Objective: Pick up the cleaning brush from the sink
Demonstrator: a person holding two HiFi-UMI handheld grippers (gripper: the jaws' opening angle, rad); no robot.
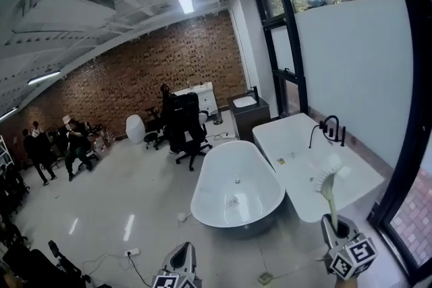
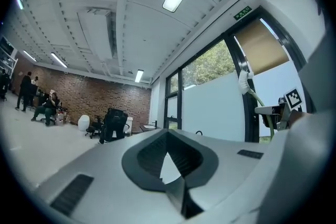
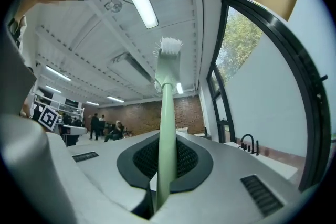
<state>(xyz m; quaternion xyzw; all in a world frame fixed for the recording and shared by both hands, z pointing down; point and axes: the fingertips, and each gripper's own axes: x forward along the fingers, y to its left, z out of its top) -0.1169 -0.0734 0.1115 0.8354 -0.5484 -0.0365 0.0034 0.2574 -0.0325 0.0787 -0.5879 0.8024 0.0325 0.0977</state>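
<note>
Wide indoor room seen from above and from both tools. My right gripper (image 3: 160,186) has its jaws clamped tight on the pale green handle of the cleaning brush (image 3: 167,86). The brush stands upright from the jaws, with its white bristled head at the top. In the head view the brush hangs in the air in front of the white rectangular sink (image 1: 368,179), clear of the basin and touching nothing else. A black tap (image 1: 331,126) stands at the sink's far edge, and an oval bathtub (image 1: 202,195) sits just beside the sink on the left.

My left gripper (image 2: 181,194) is low and well apart from the sink. Its jaws are together with nothing between them.

I judge the pickup itself as done: the brush is out of the sink and firmly held. The next move calls only for keeping the grip closed and the brush steady, away from the tap and the window frame.
</note>
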